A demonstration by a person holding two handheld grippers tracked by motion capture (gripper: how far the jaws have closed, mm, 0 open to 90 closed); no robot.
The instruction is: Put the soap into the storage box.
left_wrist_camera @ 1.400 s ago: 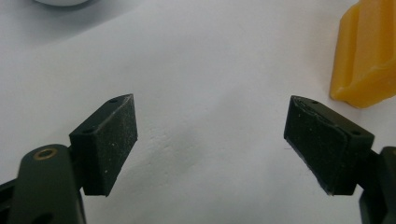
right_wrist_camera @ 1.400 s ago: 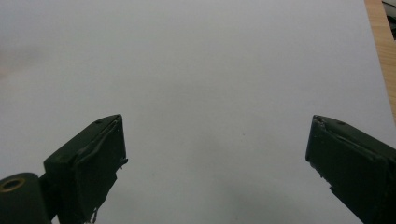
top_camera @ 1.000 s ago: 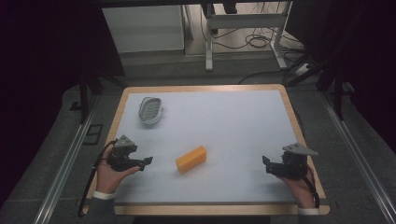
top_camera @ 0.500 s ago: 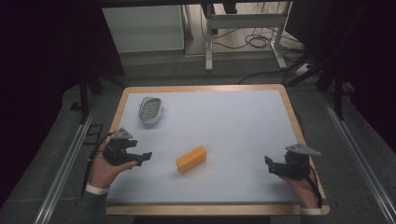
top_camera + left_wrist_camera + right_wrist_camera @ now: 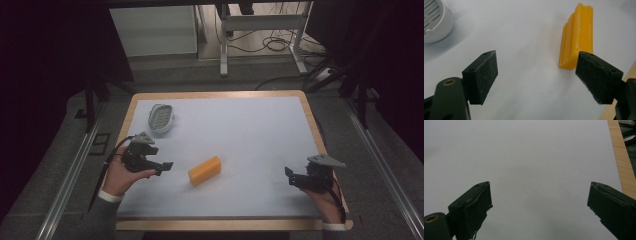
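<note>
Where the tabletop [image 5: 250, 130] meets its wooden border on the left, a person's left hand [image 5: 121, 175] comes in from the bottom of the high view, sleeve at the wrist, holding the left claw [image 5: 165, 165] just above the pale surface. Its jaws stand wide apart and empty, aimed toward the middle of the tabletop. Up and slightly right of that hand, near the far left corner, a small white oval dish with a slotted insert [image 5: 161, 118] rests flat, well apart from the claw. In the left gripper view, the same dish [image 5: 434, 21] sits at the upper left edge, and the two black padded jaws rise with a broad gap between them.

Just right of the left claw, near the tabletop's centre and toward the near edge, lies the yellow ridged block [image 5: 204, 170], set at a slant, touching nothing. In the left gripper view the block [image 5: 577, 35] lies ahead, just beyond the right-hand jaw rather than between the two.

Far to the right, near the tabletop's right border, the right hand [image 5: 325, 200] holds the right claw [image 5: 290, 175], grey plate on top, well apart from the block. In the right gripper view its jaws gape wide over bare white surface, with the wooden border [image 5: 621, 165] at right.
</note>
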